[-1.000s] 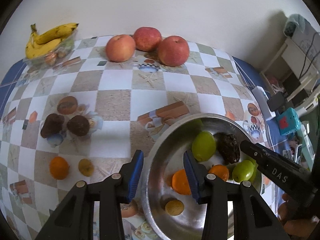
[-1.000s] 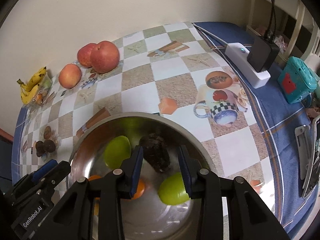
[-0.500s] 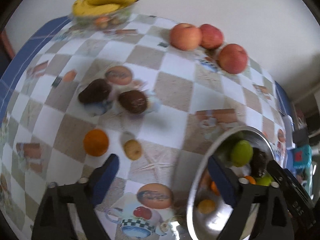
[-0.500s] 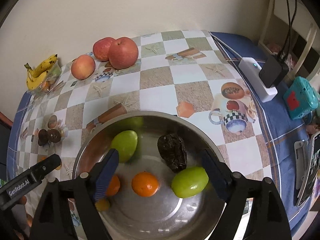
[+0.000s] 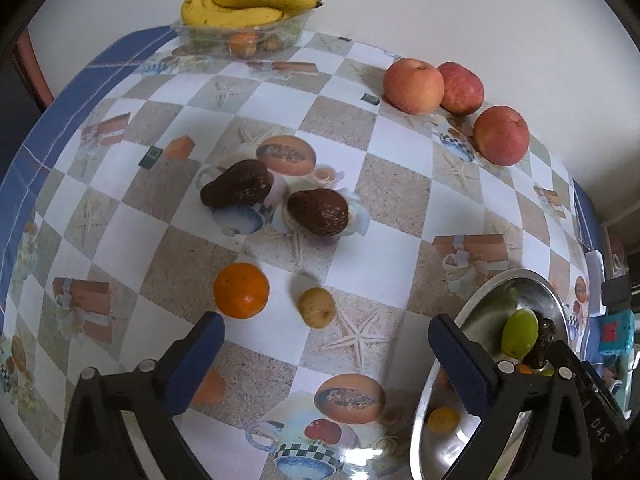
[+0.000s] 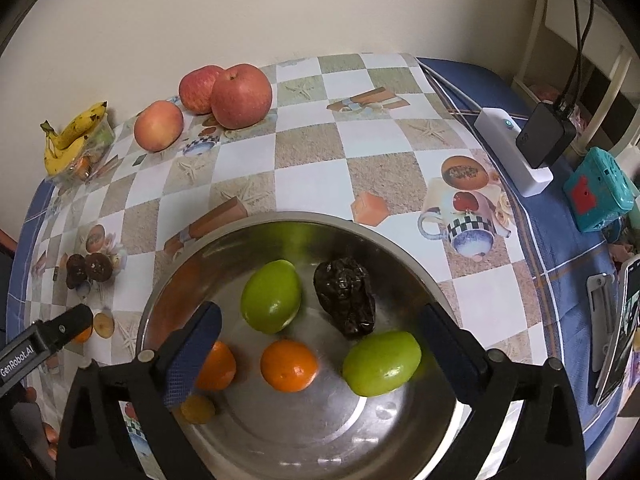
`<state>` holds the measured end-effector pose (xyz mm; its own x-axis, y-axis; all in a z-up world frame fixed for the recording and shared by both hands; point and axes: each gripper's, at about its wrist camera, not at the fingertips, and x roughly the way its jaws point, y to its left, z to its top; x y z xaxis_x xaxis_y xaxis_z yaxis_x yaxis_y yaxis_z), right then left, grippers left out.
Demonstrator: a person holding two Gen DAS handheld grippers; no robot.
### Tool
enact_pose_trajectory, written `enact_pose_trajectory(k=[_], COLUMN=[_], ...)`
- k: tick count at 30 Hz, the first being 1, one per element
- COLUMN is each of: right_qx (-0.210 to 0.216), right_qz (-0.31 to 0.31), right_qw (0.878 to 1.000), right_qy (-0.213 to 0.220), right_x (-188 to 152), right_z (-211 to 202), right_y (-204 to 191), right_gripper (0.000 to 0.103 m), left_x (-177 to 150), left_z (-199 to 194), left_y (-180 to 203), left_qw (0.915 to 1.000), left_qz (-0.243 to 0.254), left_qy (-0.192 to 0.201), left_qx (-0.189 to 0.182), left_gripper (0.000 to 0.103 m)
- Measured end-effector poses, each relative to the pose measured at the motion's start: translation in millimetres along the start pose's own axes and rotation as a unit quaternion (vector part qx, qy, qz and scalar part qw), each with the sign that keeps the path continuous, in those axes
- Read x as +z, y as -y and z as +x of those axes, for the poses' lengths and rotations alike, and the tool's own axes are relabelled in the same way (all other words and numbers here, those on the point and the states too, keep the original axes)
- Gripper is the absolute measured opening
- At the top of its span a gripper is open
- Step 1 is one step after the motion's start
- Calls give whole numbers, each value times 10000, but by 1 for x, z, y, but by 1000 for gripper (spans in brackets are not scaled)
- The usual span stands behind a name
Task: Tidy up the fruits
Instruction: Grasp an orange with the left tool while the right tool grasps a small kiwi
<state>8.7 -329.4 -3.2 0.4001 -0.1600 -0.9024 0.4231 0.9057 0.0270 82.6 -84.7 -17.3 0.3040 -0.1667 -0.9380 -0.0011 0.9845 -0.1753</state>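
Tablecloth (image 5: 400, 184), a chequered oilcloth printed with cups and starfish, carries everything; on its near right side sits the round stainless-steel bowl (image 6: 168, 280), already holding two green oval fruits (image 6: 272, 296), a wrinkled dark-brown fruit (image 6: 346, 296), two oranges (image 6: 289, 365) and one small yellow fruit (image 6: 197, 409); at the far edge three red apples (image 5: 414, 86) lie close together, well apart from a clear plastic tray (image 5: 240, 36) topped with yellow bananas (image 5: 248, 6); mid-cloth two dark-brown avocado-like fruits (image 5: 238, 184) sit near each other; nearer the camera a loose round orange (image 5: 241, 289) and a small yellowish-brown fruit (image 5: 317, 307) lie just beside one another.

Right gripper (image 6: 320, 342) hangs over the bowl, its jaws just having opened wide, gripping nothing although fruit lies below and between them; left gripper (image 5: 326, 354) points down at the cloth left of the bowl, its jaws likewise just opened wide and empty, with the small yellowish-brown fruit just beyond their gap.

Sorting seems mid-way: a drop into the bowl looks finished and the step in hand is a reach for the next loose fruit; the next move probably calls for advancing and lowering the left gripper until the small fruit or the orange sits squarely between the pads, then closing gently, since round fruit may roll.
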Motion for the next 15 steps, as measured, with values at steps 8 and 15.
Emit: enact_pose_trajectory(k=[8,15], right_qx=[25,69], right_qz=[1,-146], right_qw=[10000,9999], right_qy=[-18,-62], right_x=[2,2], right_z=[0,-1], right_y=[-16,-44], right_gripper=[100,100], left_x=[3,19], left_z=[2,-9], left_y=[-15,-37], left_qw=[9999,9997], left_qz=[-22,-44], left_qy=[-104,164], left_qx=[8,159], left_gripper=[103,103])
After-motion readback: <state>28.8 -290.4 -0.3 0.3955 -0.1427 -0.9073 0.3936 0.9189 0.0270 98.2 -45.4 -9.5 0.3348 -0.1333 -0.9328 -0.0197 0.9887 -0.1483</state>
